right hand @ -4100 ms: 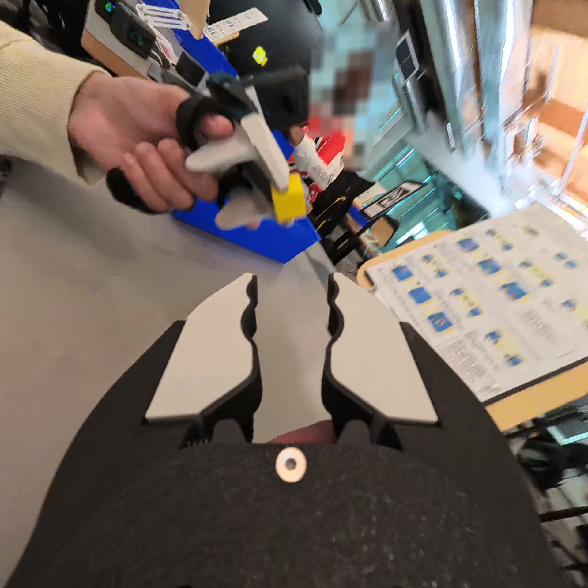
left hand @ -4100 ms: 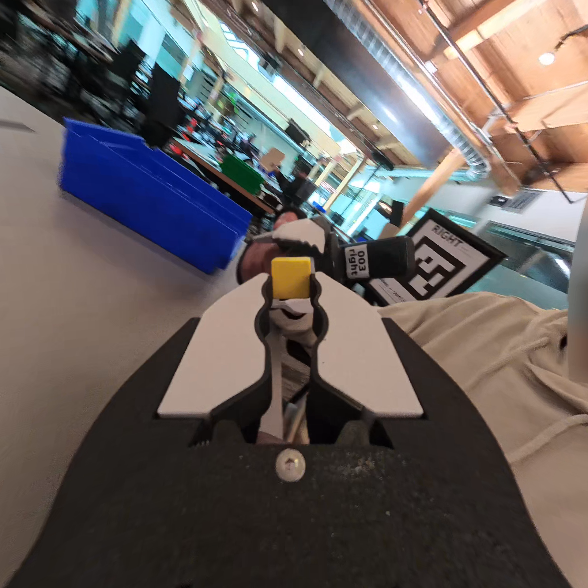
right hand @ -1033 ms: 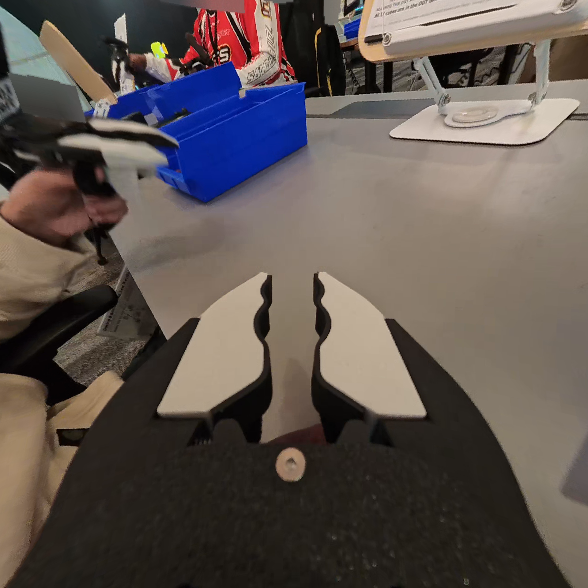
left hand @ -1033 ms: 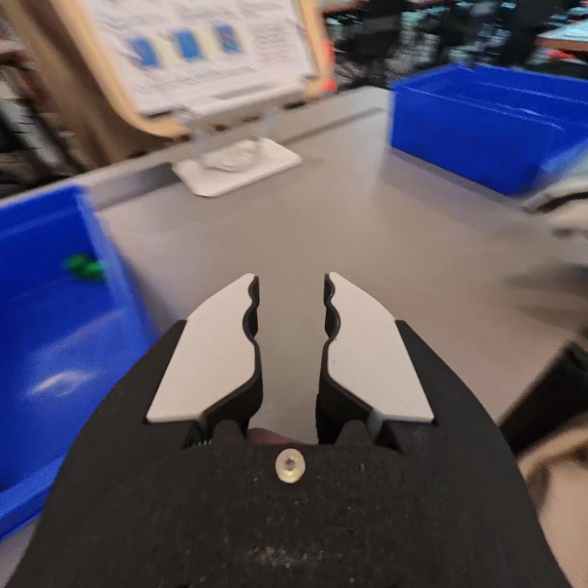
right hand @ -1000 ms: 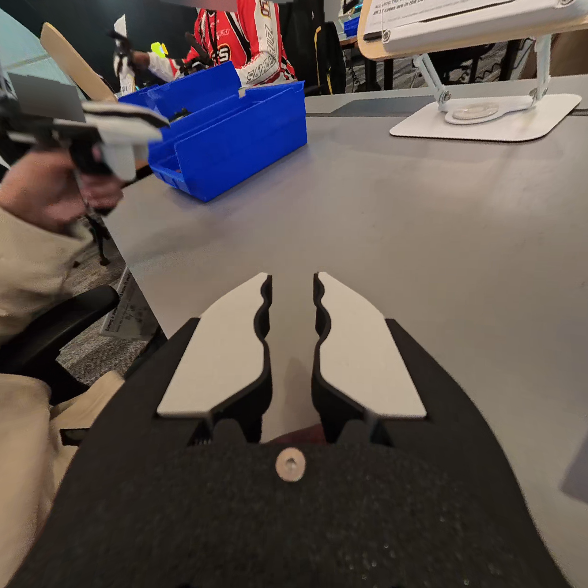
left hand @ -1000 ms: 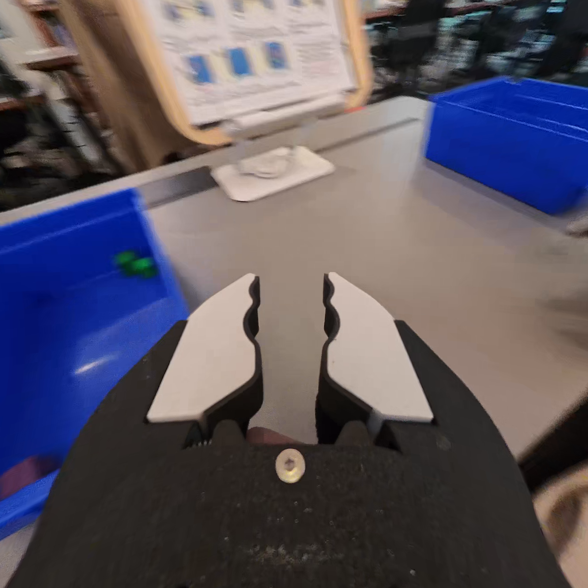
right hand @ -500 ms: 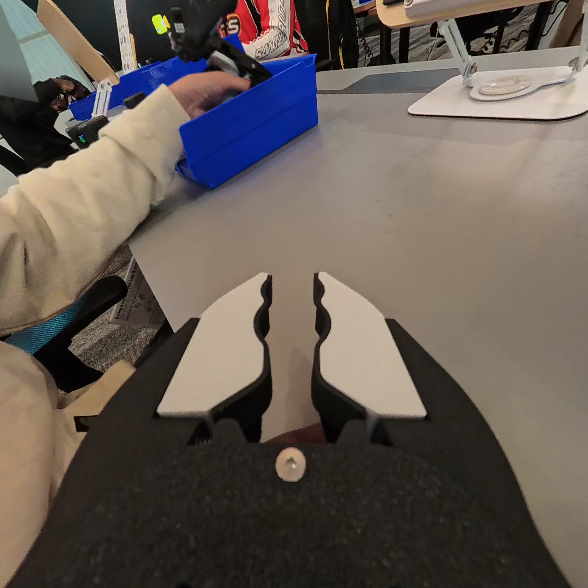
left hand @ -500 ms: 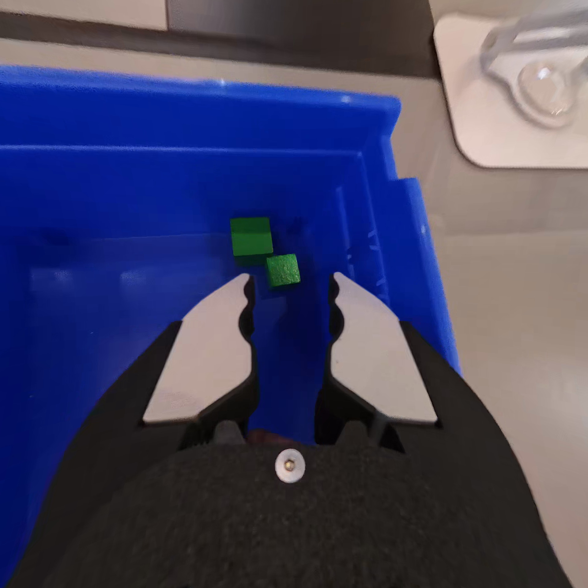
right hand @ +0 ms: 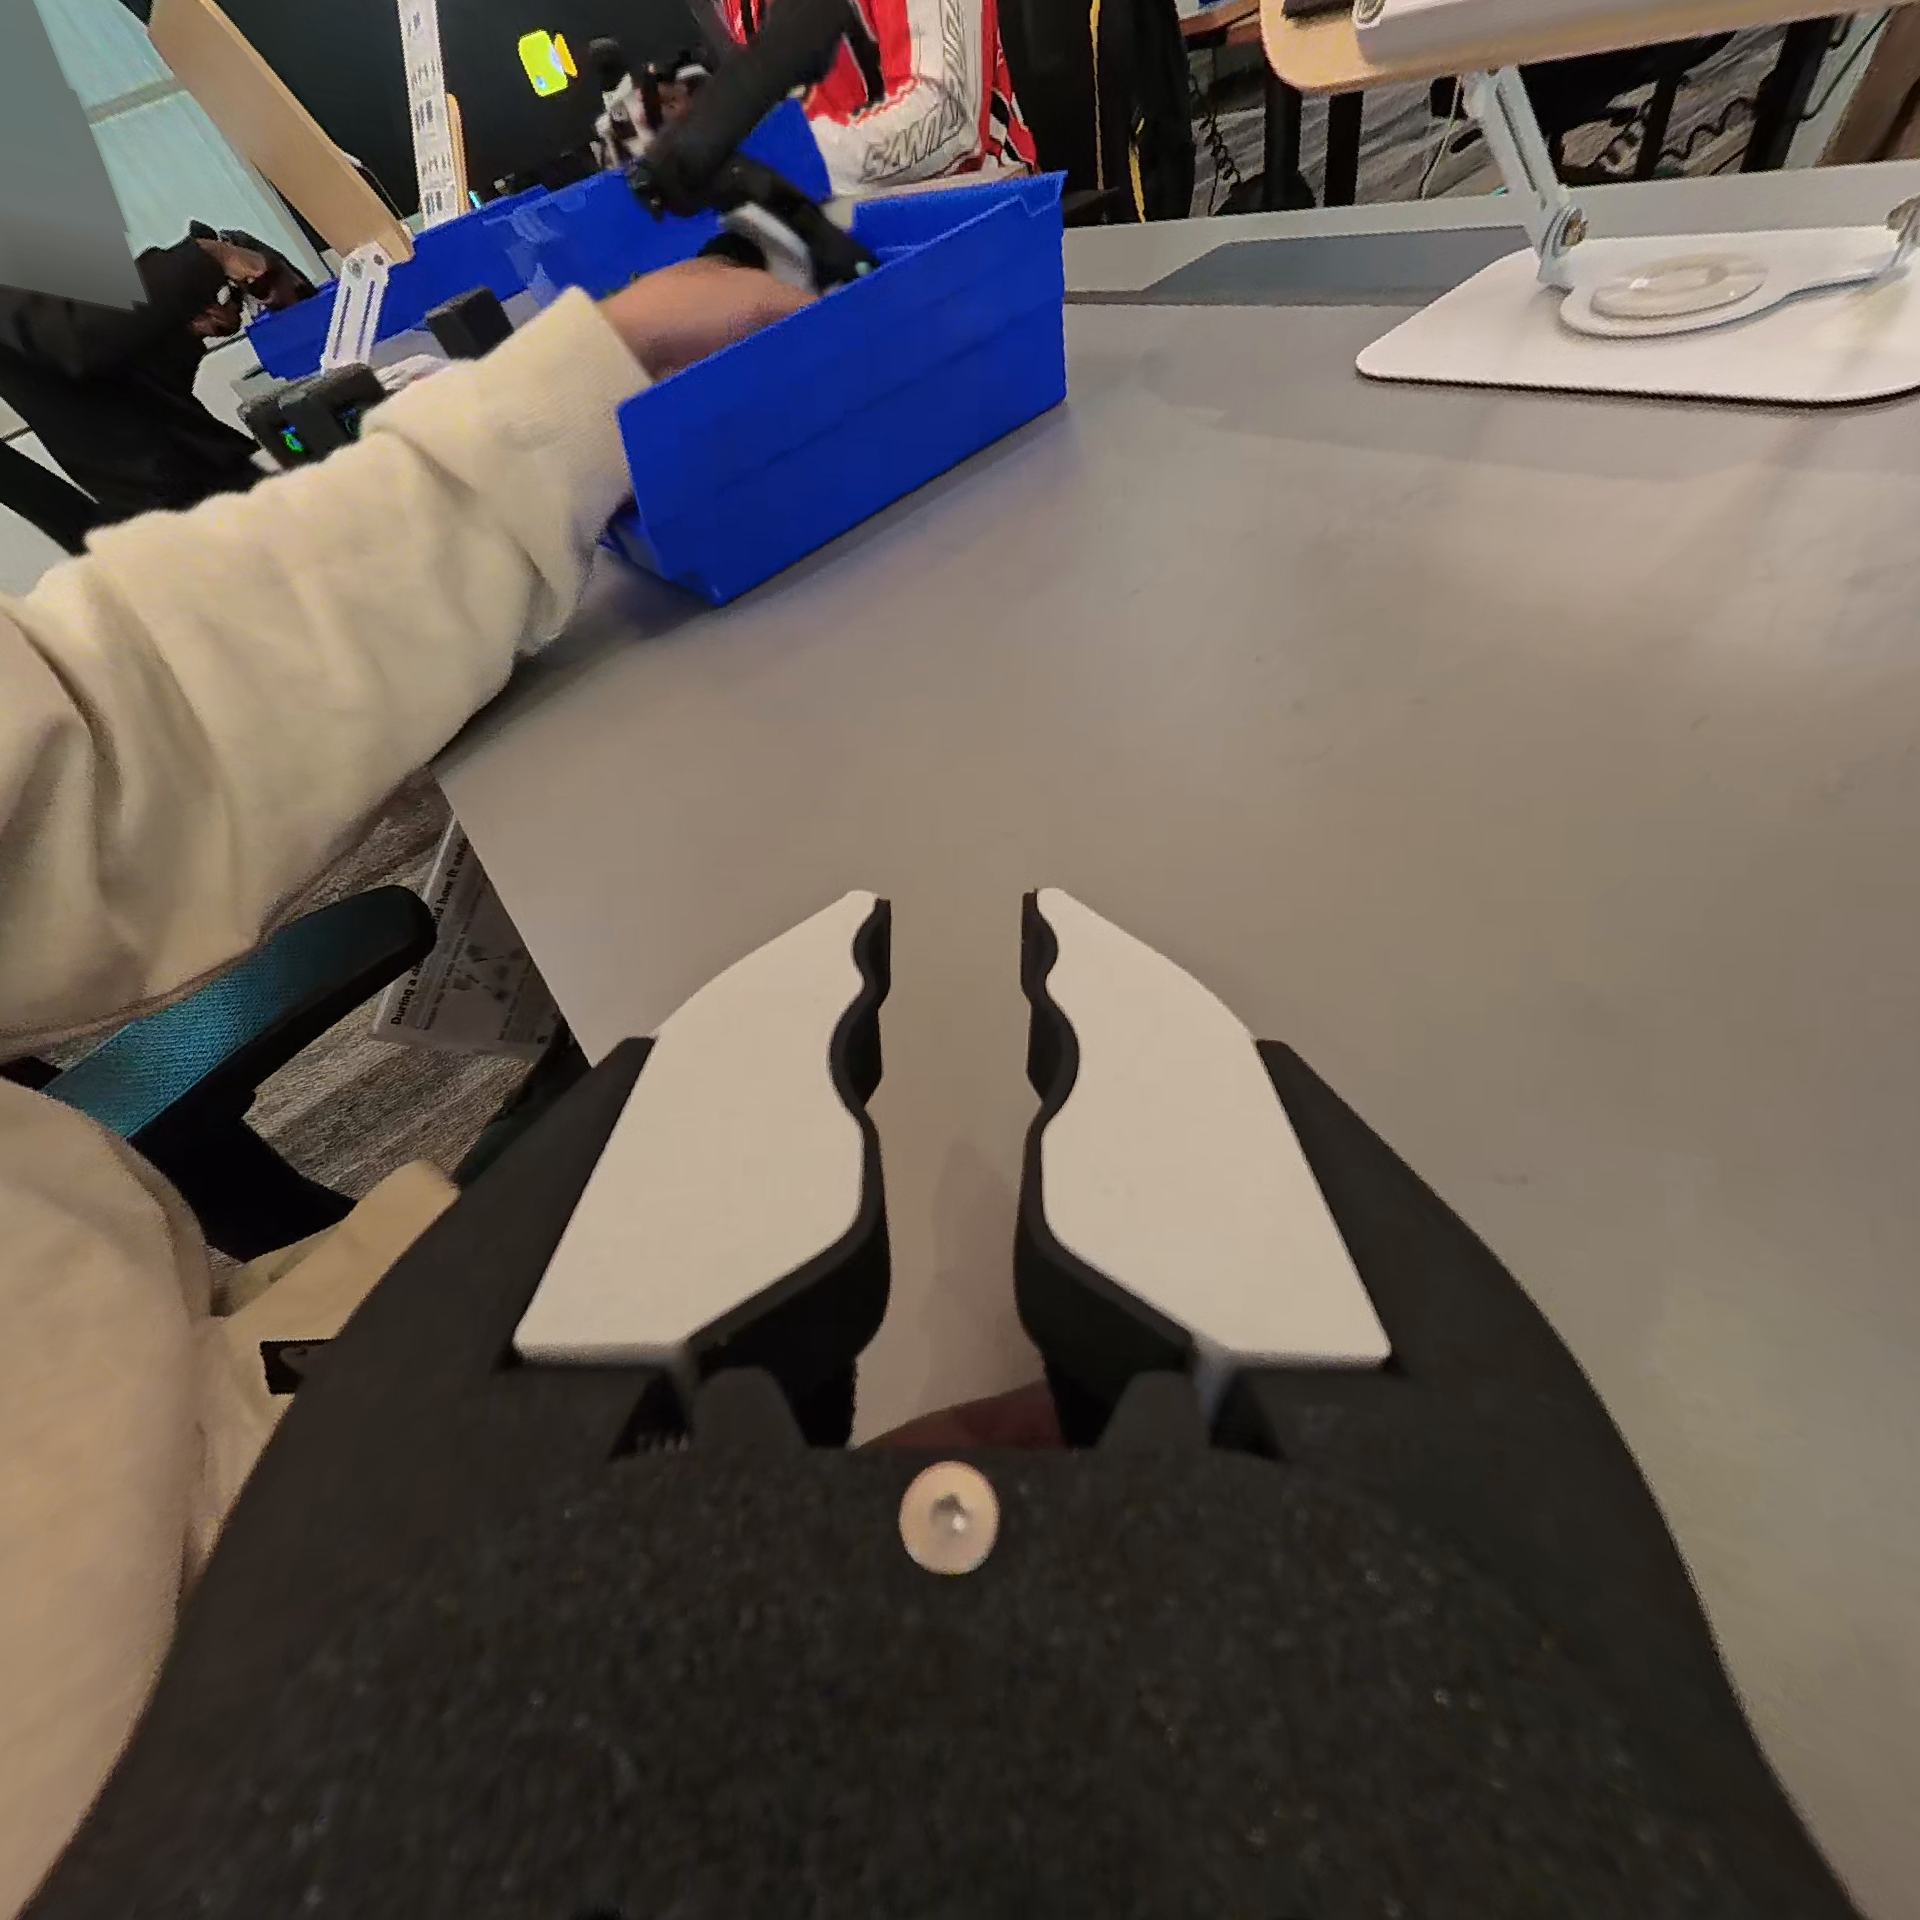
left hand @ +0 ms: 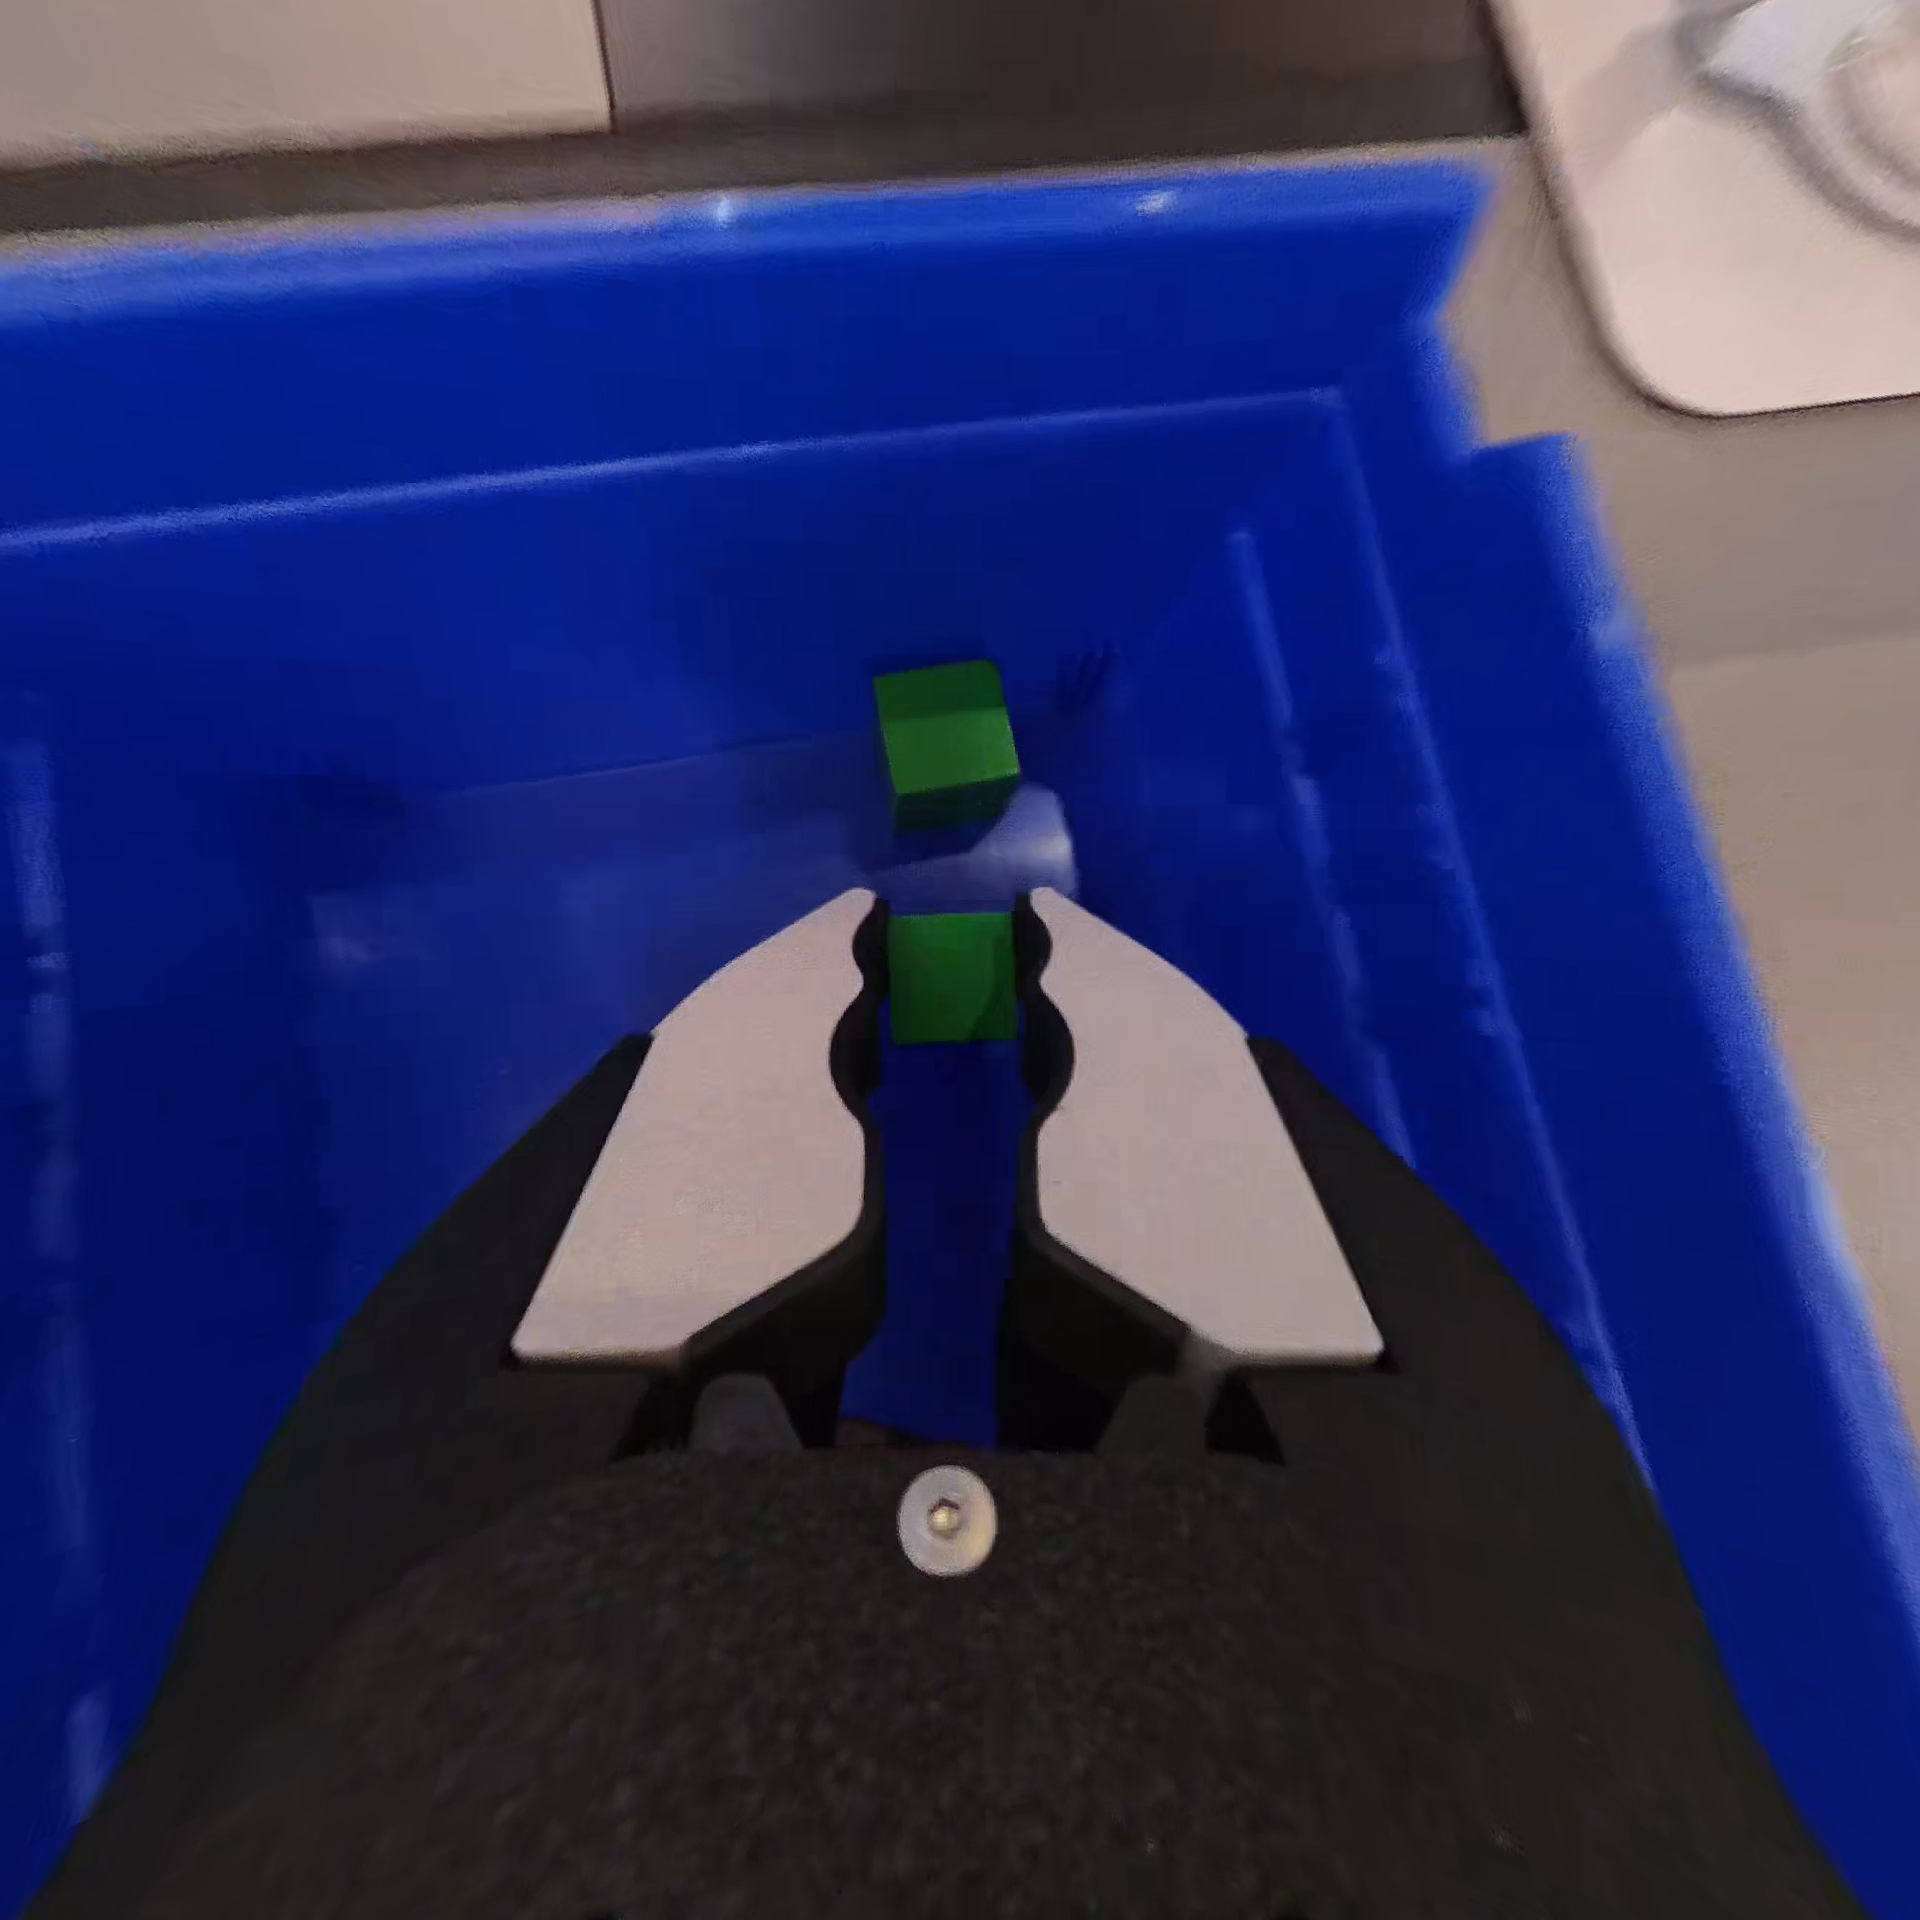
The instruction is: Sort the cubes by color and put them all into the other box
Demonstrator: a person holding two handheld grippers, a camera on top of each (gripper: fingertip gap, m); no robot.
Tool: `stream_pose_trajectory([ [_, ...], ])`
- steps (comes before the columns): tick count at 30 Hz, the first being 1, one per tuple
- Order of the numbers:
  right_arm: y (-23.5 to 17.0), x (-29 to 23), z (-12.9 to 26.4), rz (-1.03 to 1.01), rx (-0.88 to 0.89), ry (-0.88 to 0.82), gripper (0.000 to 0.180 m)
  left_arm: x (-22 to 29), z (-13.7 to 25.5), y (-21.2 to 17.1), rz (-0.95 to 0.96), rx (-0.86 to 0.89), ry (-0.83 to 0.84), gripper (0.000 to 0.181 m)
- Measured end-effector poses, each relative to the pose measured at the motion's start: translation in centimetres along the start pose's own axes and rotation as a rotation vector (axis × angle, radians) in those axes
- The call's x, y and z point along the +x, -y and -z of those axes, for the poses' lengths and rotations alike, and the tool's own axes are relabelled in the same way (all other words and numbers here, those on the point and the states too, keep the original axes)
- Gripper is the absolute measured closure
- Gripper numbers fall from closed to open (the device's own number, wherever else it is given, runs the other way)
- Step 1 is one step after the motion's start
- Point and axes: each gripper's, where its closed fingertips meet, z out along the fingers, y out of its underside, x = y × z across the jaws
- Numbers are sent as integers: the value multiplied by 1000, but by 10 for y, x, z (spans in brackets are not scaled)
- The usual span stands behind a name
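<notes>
The left gripper (left hand: 951, 909), a black body with two pale grey finger plates, reaches down into a deep blue plastic box (left hand: 520, 623), and a small green cube (left hand: 951, 977) sits right between its fingertips. Both inner edges of the fingers appear to meet the cube's sides, so the jaws look closed onto it, though motion blur near the tips makes the contact hard to confirm. A second green cube (left hand: 943, 743) lies just beyond the fingertips, against the box's far wall and apart from the first cube. To the gripper's right, the box's side wall rises, and past it is the grey tabletop (left hand: 1766, 831) and the corner of a white stand base (left hand: 1714, 260). The right gripper (right hand: 956, 904) hovers over the bare grey table (right hand: 1351, 779) with its two fingers parted by a narrow gap and nothing between them. Far ahead and to its left stands the same blue box (right hand: 852, 416), with the person's cream sleeve (right hand: 312, 644) stretching toward it and the left gripper (right hand: 800, 249) dipping into it. Ahead to the right rests the white stand base (right hand: 1662, 332).
</notes>
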Motion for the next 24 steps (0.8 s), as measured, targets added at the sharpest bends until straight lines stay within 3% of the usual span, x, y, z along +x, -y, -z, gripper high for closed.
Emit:
stream_pose_trajectory([
  [6, 10, 6, 10, 0, 46, -31, 159, 27, 118, 7, -186, 448, -115, 158],
  [9, 17, 6, 14, 13, 72, -46, 160, 48, 172, -12, -247, 666, -125, 158],
  [12, 18, 6, 15, 28, 79, -58, 160, 52, 187, -37, -275, 675, -29, 158],
  [18, 12, 1, 9, 35, 52, -50, 160, 77, 193, -53, -336, 673, -77, 158],
  [21, 5, 5, 3, 95, 19, -75, 159, 97, 200, -45, -276, 679, -234, 158],
  [24, 19, 8, -9, 269, 35, -78, 153, 142, 218, -26, -115, 669, -605, 159],
])
